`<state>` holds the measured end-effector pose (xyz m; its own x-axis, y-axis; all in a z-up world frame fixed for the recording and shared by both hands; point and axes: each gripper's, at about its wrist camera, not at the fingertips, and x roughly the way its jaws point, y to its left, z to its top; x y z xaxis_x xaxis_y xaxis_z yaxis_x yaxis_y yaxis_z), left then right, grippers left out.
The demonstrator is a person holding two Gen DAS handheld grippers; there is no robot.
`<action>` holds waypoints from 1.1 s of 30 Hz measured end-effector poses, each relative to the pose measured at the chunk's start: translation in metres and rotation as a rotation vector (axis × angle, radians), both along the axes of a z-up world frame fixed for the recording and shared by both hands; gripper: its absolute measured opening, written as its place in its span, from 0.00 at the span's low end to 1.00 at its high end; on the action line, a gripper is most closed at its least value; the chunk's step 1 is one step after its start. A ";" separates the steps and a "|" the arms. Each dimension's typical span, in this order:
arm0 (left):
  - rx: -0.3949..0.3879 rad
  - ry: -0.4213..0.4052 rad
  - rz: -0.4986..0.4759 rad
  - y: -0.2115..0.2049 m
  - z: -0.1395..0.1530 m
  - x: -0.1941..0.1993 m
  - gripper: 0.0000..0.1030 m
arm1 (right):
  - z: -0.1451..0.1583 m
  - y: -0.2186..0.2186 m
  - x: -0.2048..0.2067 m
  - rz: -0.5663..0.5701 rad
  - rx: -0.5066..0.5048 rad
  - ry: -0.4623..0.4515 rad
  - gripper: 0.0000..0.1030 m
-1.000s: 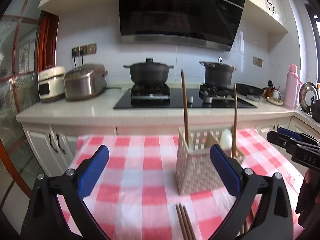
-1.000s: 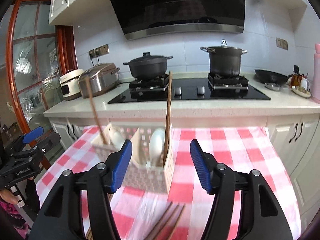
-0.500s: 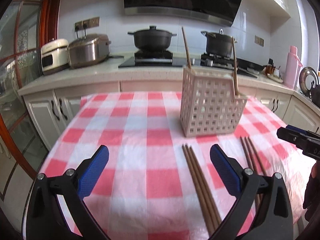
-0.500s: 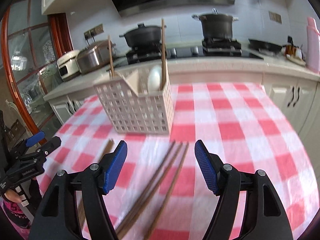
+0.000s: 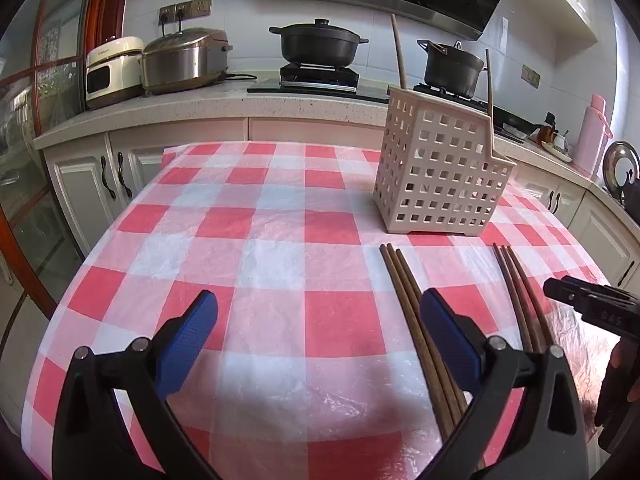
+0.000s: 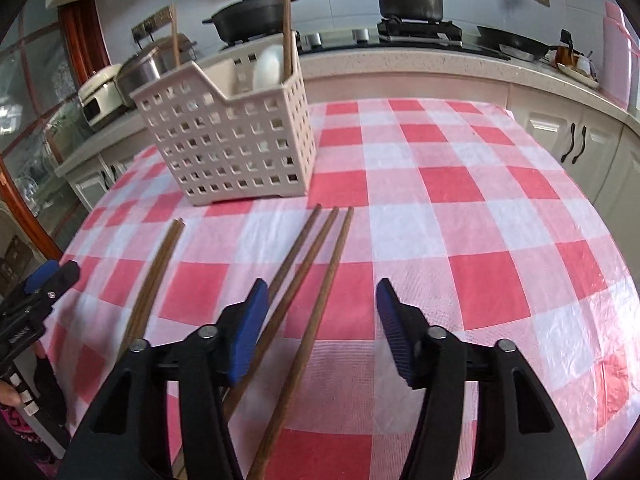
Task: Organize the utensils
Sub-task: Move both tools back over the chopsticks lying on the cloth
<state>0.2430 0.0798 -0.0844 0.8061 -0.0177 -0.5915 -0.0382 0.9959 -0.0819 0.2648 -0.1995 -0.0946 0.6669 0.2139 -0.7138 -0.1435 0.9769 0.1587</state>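
Right wrist: three chopsticks [image 6: 308,280] beside one basket [image 6: 232,140].

Bench [image 6: 460,184] under a red-and-white checked cloth [image 5: 280,264].
Standing on it toward the far side, a pale slotted basket [image 6: 232,148]. Lying flat on the cloth nearer the cameras, two separate bundles of brown chopsticks: left bundle [image 5: 416,320], right bundle [image 6: 312,276], both roughly pointing at the basket.

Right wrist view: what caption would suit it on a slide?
Open right gripper poised over three wooden chopsticks lying on a checked tablecloth, before a slotted utensil basket.
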 end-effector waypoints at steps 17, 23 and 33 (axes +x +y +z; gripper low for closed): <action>-0.011 0.074 -0.009 0.001 -0.008 0.011 0.95 | -0.015 0.014 0.036 -0.046 -0.119 0.089 0.23; -0.001 0.108 -0.025 -0.006 -0.011 0.016 0.95 | -0.015 0.017 0.039 -0.036 -0.162 0.085 0.14; -0.024 0.161 -0.030 -0.014 -0.012 0.033 0.91 | -0.016 0.012 0.041 -0.027 -0.151 0.071 0.09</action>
<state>0.2757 0.0654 -0.0966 0.7000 -0.0555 -0.7120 -0.0233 0.9947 -0.1004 0.3058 -0.1878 -0.1106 0.6174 0.0835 -0.7822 -0.1104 0.9937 0.0189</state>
